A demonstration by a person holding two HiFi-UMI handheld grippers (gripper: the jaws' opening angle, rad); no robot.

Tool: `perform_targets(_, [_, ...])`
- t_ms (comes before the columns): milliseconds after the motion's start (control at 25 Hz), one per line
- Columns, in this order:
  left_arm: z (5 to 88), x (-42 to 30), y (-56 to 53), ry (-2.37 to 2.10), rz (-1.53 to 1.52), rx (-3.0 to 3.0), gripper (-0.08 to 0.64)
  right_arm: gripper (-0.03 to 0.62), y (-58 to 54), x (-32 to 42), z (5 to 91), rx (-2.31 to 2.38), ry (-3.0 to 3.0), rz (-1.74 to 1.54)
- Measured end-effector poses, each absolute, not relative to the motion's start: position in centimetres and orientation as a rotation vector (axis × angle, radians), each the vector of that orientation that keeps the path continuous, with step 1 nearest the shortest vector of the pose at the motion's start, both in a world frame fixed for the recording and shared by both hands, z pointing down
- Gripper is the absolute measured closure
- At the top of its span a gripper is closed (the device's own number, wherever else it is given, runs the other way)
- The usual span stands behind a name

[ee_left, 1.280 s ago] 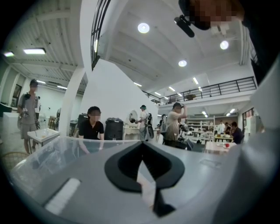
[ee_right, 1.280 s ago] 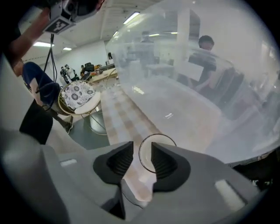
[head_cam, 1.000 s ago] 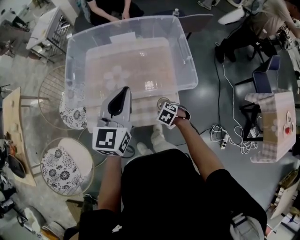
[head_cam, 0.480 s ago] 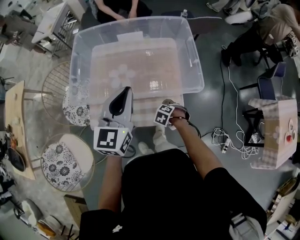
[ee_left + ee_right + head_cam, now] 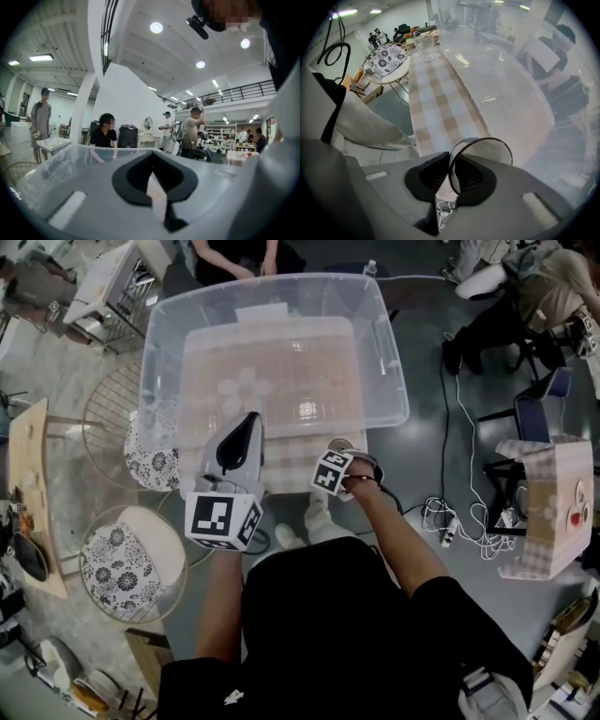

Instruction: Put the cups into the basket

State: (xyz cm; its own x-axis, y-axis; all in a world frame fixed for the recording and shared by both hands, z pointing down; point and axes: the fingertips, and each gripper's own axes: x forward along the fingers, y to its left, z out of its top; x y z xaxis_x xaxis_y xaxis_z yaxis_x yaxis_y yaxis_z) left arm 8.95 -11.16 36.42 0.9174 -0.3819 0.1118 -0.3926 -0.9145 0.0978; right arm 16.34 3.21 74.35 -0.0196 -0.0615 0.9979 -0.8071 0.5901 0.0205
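Observation:
A clear cup (image 5: 480, 152) stands on the checked tablecloth (image 5: 440, 101) at the table's near edge, just outside the big clear plastic bin (image 5: 389, 381). My right gripper (image 5: 452, 180) points straight down over the cup. Its jaws have just been closing and now pinch the cup's near wall. In the head view the right gripper (image 5: 343, 454) covers most of the cup (image 5: 335, 443). My left gripper (image 5: 247, 425) hovers level at the bin's near wall, shut and holding nothing. Several clear cups (image 5: 239, 390) lie inside the bin.
Another clear cup (image 5: 426, 50) stands far along the cloth strip. Round wire chairs with floral cushions (image 5: 117, 563) sit left of the table. A cable and power strip (image 5: 448, 518) lie on the floor to the right. A seated person (image 5: 234, 254) is beyond the bin.
My right gripper has sunk a little over the cup, and the cup's rim now shows less beside it. The left gripper has stayed put.

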Motion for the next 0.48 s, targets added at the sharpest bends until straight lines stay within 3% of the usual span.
perform_targets(480, [36.3, 10.0, -10.5, -0.564, 0.136, 2.972, 0.552, 0.554, 3.9, 16.1, 71.1, 0.905, -1.6, 0.726])
